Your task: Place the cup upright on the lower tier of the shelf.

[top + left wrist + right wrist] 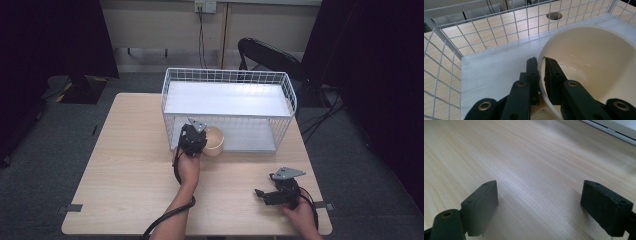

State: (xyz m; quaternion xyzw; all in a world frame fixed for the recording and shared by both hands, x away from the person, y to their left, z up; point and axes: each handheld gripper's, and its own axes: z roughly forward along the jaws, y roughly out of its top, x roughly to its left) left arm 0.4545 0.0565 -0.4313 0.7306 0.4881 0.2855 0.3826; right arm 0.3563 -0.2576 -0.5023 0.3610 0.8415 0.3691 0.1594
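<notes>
bowl rim being pinched by left gripper at wire rack's front edge; keeping level; right gripper idling wide apart.

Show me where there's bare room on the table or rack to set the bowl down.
Bare table lies left of the left gripper, and between it and the right gripper, which is open. The rack top shelf is bare. The lower shelf is free right of the bowl. It is crowded at the rack's front left, where the left gripper pinches the bowl's rim.
</notes>
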